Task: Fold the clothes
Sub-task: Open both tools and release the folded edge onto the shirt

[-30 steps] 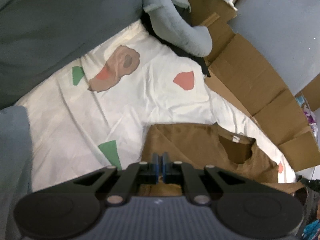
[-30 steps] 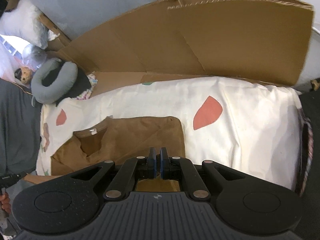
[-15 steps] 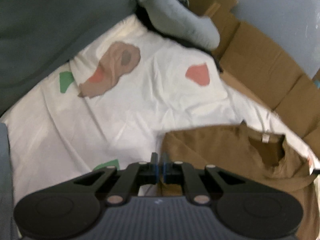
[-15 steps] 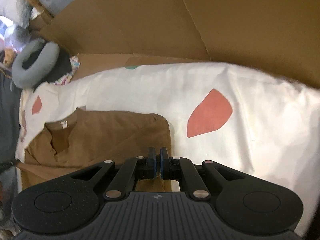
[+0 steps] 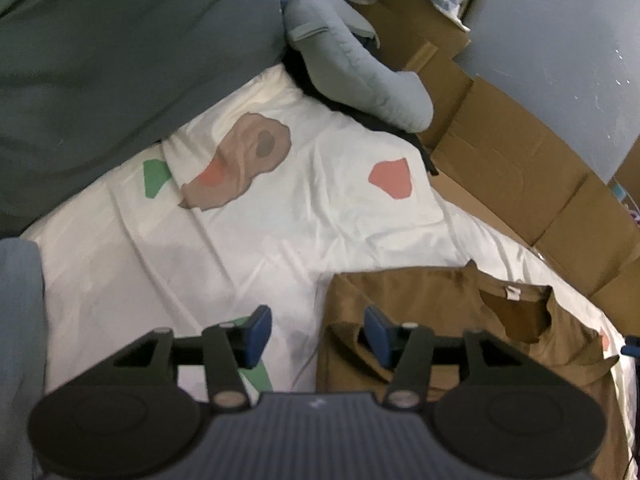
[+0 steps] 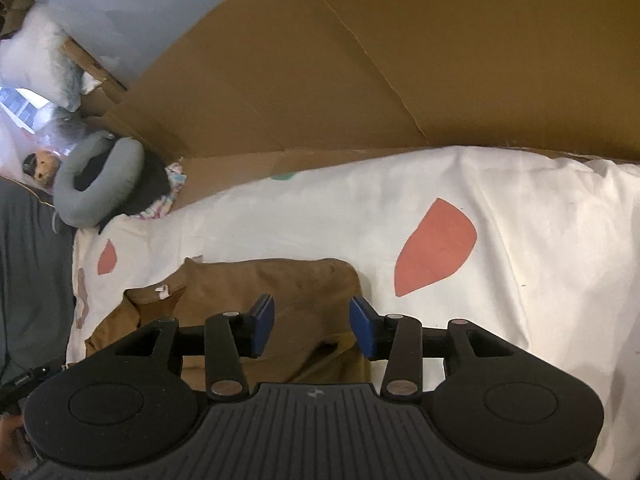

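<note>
Now brown shirt beneath spread right tool

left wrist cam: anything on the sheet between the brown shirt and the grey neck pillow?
No objects. Between the brown shirt and the neck pillow lies only white sheet with a coral printed patch, in the left wrist view.

Brown shirt; white sheet, red and green patches

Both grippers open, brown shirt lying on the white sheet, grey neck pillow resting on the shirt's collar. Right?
Not quite. The neck pillow is not on the shirt: in the left wrist view it lies apart from it at the far end of the sheet, beside the cardboard. The rest holds: left gripper and right gripper are open.
</note>
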A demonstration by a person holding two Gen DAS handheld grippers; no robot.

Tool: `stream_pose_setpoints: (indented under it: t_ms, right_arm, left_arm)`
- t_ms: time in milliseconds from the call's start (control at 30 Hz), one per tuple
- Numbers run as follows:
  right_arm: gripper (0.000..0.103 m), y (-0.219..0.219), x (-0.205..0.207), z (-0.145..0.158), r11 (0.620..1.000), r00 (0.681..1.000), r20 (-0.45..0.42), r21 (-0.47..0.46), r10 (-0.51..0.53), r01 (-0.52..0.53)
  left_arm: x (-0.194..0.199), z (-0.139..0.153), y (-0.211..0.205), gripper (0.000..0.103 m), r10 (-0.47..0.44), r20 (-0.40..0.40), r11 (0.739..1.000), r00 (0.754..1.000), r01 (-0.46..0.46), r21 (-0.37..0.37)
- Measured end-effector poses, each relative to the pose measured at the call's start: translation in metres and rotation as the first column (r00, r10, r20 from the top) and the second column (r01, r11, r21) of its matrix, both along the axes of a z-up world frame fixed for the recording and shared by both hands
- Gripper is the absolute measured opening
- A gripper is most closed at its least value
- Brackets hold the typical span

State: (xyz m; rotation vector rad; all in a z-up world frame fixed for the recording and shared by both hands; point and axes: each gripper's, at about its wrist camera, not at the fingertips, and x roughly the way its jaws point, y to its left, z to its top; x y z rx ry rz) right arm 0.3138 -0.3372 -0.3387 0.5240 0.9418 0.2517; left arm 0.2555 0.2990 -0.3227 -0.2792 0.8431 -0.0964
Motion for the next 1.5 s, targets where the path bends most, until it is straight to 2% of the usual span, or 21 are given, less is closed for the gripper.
stream_pose_setpoints:
  t_ms: [67,133,167,367,433,533,600,700,1300,1500]
  right_arm:
    - [0.05,0.001,-0.004,0.003,1.0,1.0,0.011,-0.026,0.007,-0.007]
    - [0.05,0.0,-0.007,0.004,0.999,1.0,0.012,-0.047,0.014,-0.013]
    - [0.05,-0.001,-0.009,0.004,0.998,1.0,0.008,-0.053,0.014,-0.014]
    - [0.05,0.009,-0.021,-0.005,0.989,0.996,-0.024,-0.116,0.09,-0.093]
    - [0.05,0.013,-0.024,-0.01,0.983,0.994,-0.032,-0.147,0.106,-0.109]
    - [0.05,0.02,-0.025,-0.02,0.972,0.99,-0.051,-0.189,0.133,-0.14]
    - [0.05,0.025,-0.025,-0.027,0.963,0.986,-0.071,-0.219,0.148,-0.16]
    - [0.05,0.03,-0.026,-0.034,0.955,0.985,-0.091,-0.246,0.145,-0.164]
    - [0.049,0.041,0.012,-0.032,0.945,0.99,-0.012,-0.299,0.138,-0.135]
    - [0.042,0.043,0.016,-0.031,0.946,0.989,0.007,-0.294,0.146,-0.137]
  left_arm:
    - [-0.004,-0.002,-0.002,0.056,-0.002,0.0,1.0,1.0,0.002,-0.01]
    - [-0.007,-0.005,-0.006,0.063,-0.011,-0.005,1.0,1.0,0.011,-0.011]
    - [-0.008,-0.007,-0.009,0.063,-0.029,-0.012,1.0,1.0,0.029,-0.005]
    - [-0.009,-0.026,-0.023,0.062,-0.081,-0.074,0.996,0.994,0.083,0.035]
    - [-0.008,-0.035,-0.033,0.055,-0.105,-0.142,0.987,0.984,0.12,0.104]
    - [-0.007,-0.042,-0.036,0.055,-0.113,-0.155,0.986,0.981,0.131,0.106]
    - [-0.004,-0.044,-0.038,0.055,-0.107,-0.148,0.983,0.983,0.127,0.131]
    - [0.001,-0.044,-0.038,0.055,-0.092,-0.133,0.986,0.987,0.109,0.127]
    - [0.038,-0.051,-0.047,0.055,-0.121,-0.074,0.987,0.99,0.128,0.1]
    - [0.04,-0.051,-0.05,0.04,-0.141,-0.057,0.983,0.988,0.147,0.108]
